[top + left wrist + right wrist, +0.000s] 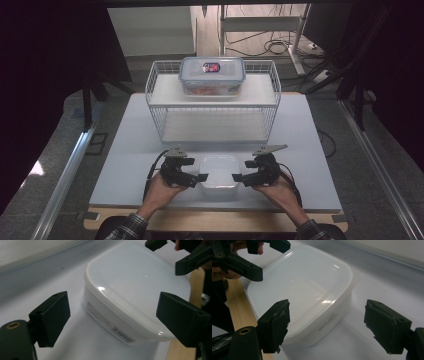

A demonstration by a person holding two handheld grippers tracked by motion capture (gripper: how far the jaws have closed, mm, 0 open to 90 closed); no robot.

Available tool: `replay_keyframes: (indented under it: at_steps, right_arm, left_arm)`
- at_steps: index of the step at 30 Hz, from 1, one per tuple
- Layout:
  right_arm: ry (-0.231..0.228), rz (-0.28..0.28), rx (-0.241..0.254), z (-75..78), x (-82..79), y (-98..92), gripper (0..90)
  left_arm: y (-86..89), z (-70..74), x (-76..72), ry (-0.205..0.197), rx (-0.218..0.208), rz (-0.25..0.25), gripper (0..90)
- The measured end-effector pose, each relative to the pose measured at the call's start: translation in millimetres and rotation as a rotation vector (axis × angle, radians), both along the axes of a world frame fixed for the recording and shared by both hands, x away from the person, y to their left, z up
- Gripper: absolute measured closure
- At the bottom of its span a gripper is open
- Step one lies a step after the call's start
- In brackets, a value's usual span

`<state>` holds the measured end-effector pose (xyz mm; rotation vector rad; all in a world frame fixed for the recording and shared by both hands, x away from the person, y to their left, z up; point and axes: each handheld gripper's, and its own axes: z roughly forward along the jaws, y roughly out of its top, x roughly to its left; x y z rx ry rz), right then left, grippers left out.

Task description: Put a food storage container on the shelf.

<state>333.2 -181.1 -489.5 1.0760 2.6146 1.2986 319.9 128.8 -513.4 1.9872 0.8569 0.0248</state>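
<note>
White lidded container (218,171) sits on desk (125,165), in front of the wire rack (212,100). Left gripper (196,177) and right gripper (239,177) flank it, jaws spread, nothing pinched. Risk: uneven squeeze on smooth walls; container slips or lid pops.
</note>
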Motion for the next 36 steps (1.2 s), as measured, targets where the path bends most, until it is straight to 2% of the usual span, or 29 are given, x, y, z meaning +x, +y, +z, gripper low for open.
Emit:
replay_keyframes:
  at_steps: [7,11,13,16,18,21,23,26,30,36]
  right_arm:
    - [0.078,0.037,0.042,-3.6,3.6,6.0,27.2]
    - [0.121,0.032,0.044,-3.0,4.1,7.3,29.7]
    - [0.155,0.012,0.049,-2.2,4.3,5.9,34.1]
    - [0.199,-0.008,0.064,-0.7,3.6,2.0,42.1]
    - [0.224,-0.030,0.069,1.7,2.4,-0.5,49.4]
    - [0.207,-0.060,0.074,8.9,-2.3,-4.6,61.7]
    - [0.209,-0.079,0.071,13.0,-5.4,-5.1,64.7]
    - [0.186,-0.100,0.061,16.5,-9.5,-3.3,68.1]
    - [0.176,-0.115,0.099,19.1,-11.8,-4.0,77.7]
    - [0.117,-0.130,0.095,18.5,-15.0,-1.0,79.6]
  left_arm:
    - [-4.8,-1.5,0.5,0.062,-0.040,-0.063,18.3]
    - [-4.5,0.6,-0.5,0.092,-0.034,-0.060,21.5]
    - [-2.6,2.1,-1.6,0.114,-0.034,-0.056,25.1]
    - [0.0,7.4,-7.6,0.115,-0.018,-0.043,35.4]
    - [-0.1,11.4,-11.8,0.102,0.002,-0.034,40.9]
    - [0.9,16.1,-16.0,0.097,0.000,-0.006,51.5]
    - [1.0,18.0,-17.3,0.093,0.002,0.014,56.9]
    - [1.5,21.1,-20.2,0.077,0.003,0.056,61.7]
    - [4.6,25.6,-22.5,0.049,0.004,0.114,71.0]
    - [8.6,24.3,-22.1,0.069,-0.032,0.146,77.3]
